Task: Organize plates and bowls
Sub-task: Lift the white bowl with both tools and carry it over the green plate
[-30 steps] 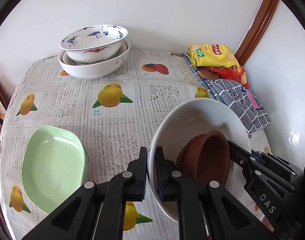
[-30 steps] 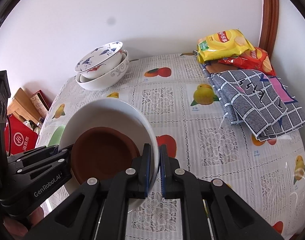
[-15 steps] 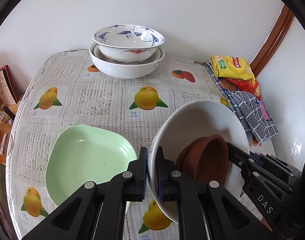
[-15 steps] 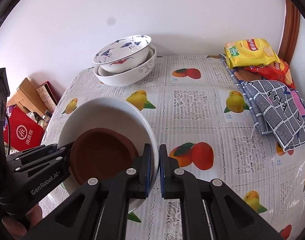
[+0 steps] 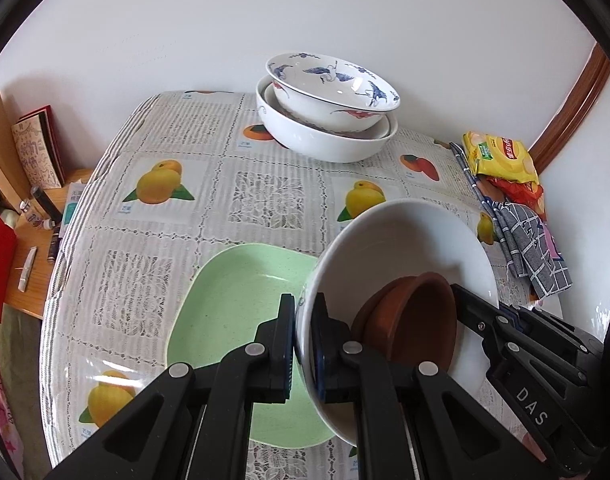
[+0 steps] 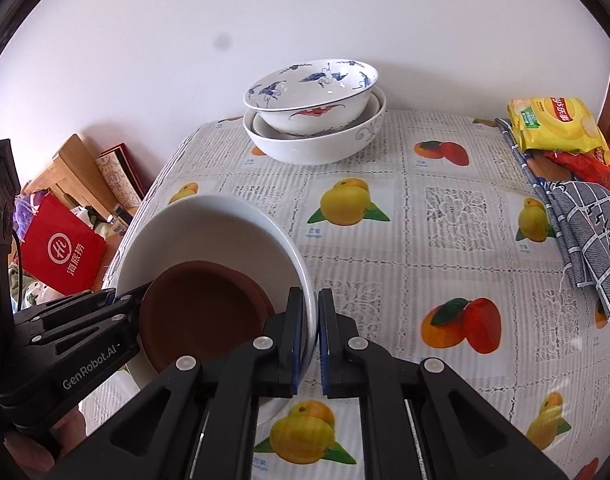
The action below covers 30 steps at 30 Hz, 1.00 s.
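While both claws are pinching opposite sides of its rim, the large white bowl (image 5: 405, 248) is hanging tilted above the fruit-print tablecloth (image 5: 257, 196), carrying two nested brown saucers (image 5: 413, 320) inside. The left gripper (image 5: 303, 344) is clamping the bowl's near left rim, jaws nearly closed with only the wall between them; the right gripper (image 6: 311, 340) is doing the same on the opposite edge. Below and to the left of the bowl, just past the left claw, the pale green dish (image 5: 233, 300) is lying flat on the table, partly under the bowl's rim. Farther back, well apart and straight ahead near the wall, the crane-painted bowl (image 5: 333, 88) is sitting nested in a wider white bowl (image 5: 321, 140) (probably the stack this load belongs with). Either way, the bowl is riding level between both hands, so neither arm is nearer.
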Each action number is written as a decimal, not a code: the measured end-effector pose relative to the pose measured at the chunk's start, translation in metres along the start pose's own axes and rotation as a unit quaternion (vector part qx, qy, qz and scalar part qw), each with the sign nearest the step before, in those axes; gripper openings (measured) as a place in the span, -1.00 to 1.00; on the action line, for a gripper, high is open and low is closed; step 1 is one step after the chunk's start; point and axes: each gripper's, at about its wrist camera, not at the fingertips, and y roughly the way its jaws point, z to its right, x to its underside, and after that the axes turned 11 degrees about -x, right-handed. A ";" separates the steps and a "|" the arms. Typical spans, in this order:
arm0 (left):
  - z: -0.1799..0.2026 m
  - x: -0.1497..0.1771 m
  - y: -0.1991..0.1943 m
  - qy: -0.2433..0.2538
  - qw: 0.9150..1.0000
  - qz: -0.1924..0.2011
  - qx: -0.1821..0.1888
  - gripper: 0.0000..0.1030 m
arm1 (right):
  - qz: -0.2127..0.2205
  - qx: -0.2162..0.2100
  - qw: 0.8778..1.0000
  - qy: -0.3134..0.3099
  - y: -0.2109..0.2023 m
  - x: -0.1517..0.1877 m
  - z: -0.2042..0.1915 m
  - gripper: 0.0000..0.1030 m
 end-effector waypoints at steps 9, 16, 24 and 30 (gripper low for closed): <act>-0.030 0.006 0.004 -0.016 1.000 -0.007 -0.015 -0.84 | -0.014 -0.013 1.000 -0.013 0.021 0.003 -0.024 -0.86; -0.048 0.012 0.014 -0.026 0.999 -0.016 -0.023 -0.84 | -0.030 -0.022 0.999 -0.020 0.039 0.007 -0.036 -0.86; -0.058 0.021 0.034 -0.034 0.999 -0.035 -0.020 -0.84 | -0.052 -0.018 0.998 -0.020 0.061 0.015 -0.038 -0.86; -0.060 0.020 0.042 -0.036 0.999 -0.036 -0.018 -0.84 | -0.058 -0.018 0.998 -0.021 0.069 0.016 -0.036 -0.86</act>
